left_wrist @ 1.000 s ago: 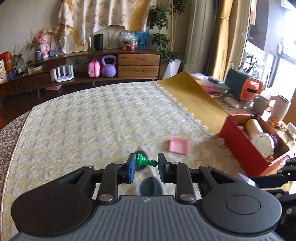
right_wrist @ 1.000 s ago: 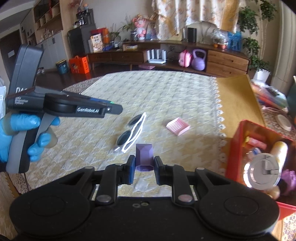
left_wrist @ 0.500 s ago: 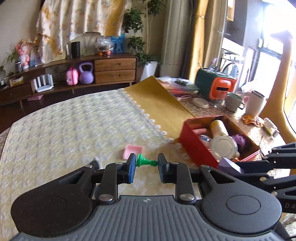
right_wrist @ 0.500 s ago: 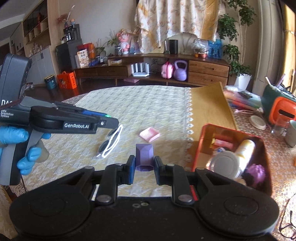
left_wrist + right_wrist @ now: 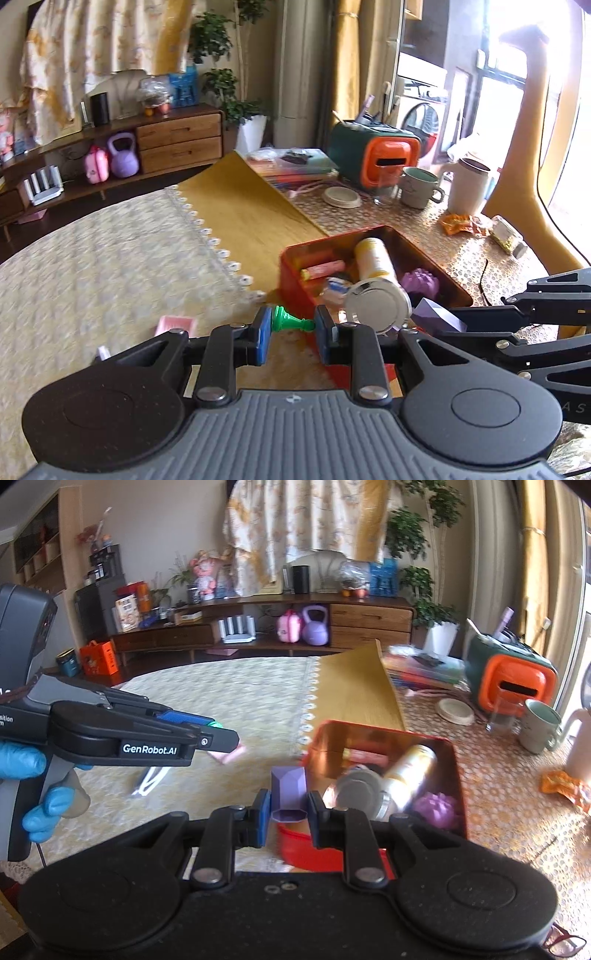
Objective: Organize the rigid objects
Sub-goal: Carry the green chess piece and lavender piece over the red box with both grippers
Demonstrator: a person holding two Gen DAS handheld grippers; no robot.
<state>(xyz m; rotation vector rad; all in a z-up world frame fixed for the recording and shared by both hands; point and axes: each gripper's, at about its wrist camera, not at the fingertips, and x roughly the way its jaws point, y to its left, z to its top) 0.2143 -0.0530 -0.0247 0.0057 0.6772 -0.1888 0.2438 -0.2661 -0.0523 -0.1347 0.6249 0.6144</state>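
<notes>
Tongs (image 5: 290,325) beside red box (image 5: 295,280) rim — near

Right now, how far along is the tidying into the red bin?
Done: the red metal bin already holds a yellow can, a silver lid and a purple spiky ball. In hand: the left gripper clamps a green chess pawn; the right gripper clamps a purple faceted block. Left: a pink tray and white-framed glasses lie on the cloth.
</notes>
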